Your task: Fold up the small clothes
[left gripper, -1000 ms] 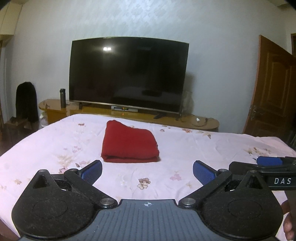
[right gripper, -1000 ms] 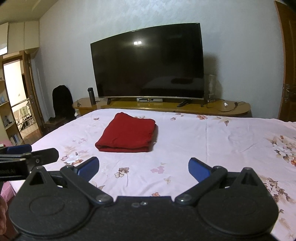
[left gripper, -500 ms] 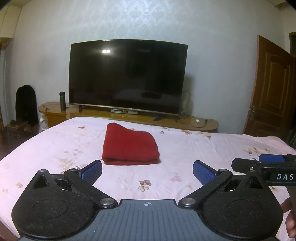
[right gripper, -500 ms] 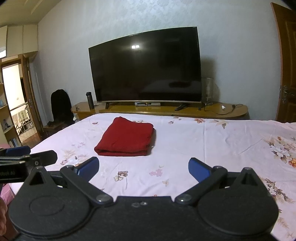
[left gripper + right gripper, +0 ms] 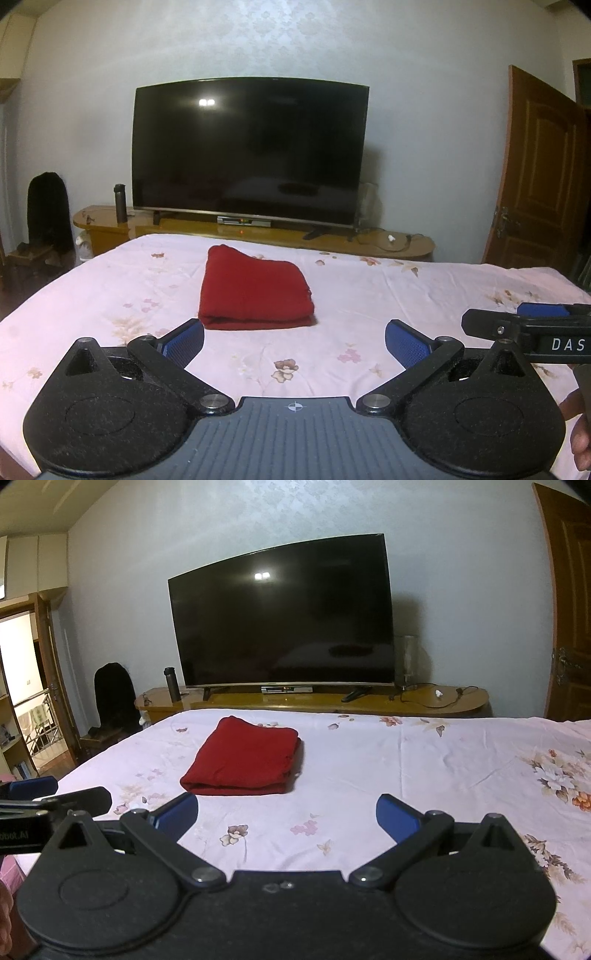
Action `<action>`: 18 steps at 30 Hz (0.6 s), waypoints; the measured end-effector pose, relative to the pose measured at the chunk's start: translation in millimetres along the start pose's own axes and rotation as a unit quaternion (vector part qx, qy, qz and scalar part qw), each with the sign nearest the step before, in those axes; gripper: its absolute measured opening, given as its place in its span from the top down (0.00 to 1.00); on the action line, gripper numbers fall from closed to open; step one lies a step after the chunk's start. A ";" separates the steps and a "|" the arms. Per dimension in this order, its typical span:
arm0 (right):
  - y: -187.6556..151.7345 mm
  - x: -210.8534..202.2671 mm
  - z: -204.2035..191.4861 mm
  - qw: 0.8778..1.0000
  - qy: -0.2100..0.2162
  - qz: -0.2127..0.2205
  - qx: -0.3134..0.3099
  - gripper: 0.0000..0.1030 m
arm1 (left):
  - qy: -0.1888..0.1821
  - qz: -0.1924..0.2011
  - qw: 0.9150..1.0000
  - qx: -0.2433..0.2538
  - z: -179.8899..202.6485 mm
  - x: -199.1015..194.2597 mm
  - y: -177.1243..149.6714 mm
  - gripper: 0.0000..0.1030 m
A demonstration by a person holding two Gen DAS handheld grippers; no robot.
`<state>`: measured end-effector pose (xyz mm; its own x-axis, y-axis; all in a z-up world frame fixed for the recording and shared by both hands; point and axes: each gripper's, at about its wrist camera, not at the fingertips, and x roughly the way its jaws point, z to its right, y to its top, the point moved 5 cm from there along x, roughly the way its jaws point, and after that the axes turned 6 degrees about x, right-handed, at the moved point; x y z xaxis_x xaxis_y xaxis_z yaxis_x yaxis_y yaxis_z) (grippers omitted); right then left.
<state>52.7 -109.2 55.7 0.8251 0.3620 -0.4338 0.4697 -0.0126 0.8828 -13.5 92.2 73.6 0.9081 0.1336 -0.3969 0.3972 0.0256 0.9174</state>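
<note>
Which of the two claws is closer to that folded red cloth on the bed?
Left, though only slightly. The left claw hangs open, short of the red cloth, almost straight in front of it. The right claw, also open, sits back and off to the cloth's right. Neither touches it.

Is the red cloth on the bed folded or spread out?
Folded. The red cloth lies as a compact rectangle on the bed, with stacked layers visible along its near edge.

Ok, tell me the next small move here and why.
Probably none beyond pulling back: the red garment already lies folded in a neat rectangle on the bed, and the left gripper and right gripper are both open, empty, short of it.
</note>
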 end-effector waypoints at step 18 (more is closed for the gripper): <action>3.2 -2.0 1.8 1.000 0.003 0.005 0.000 0.00 | 0.002 0.008 1.000 0.006 1.8 2.2 1.6 0.00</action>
<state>53.2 -111.7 59.0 0.8274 0.3678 -0.4245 0.4620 -0.0159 0.8867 -10.6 90.7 74.1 0.9141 0.1371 -0.3816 0.3839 0.0105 0.9233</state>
